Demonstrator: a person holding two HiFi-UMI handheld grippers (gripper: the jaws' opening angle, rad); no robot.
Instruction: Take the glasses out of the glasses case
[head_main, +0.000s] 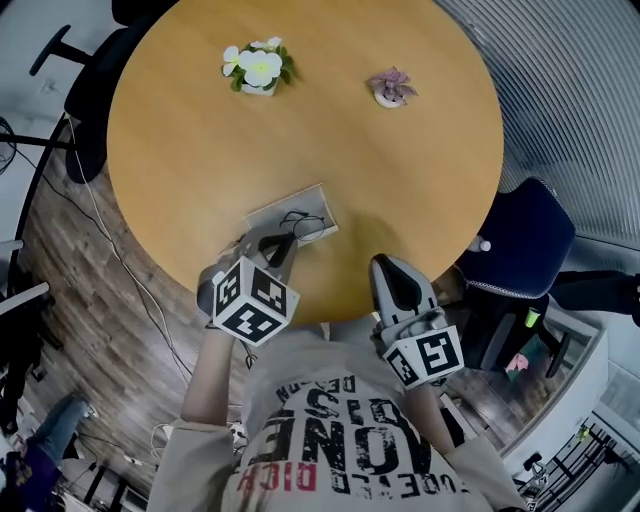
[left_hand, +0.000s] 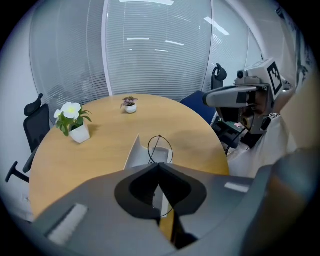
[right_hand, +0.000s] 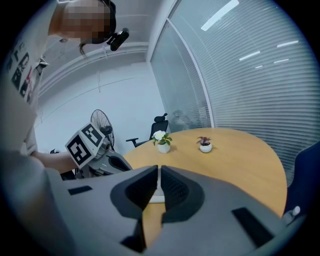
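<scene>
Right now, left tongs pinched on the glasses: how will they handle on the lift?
Probably light: the glasses are thin black wire. Likely fragile and springy, so the frame could bend or swing in the left tongs. The open case looks light and may drag along.

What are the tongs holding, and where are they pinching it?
The left tongs pinch the glasses by their thin wire frame, near one lens rim. The right tongs are shut on nothing.
</scene>
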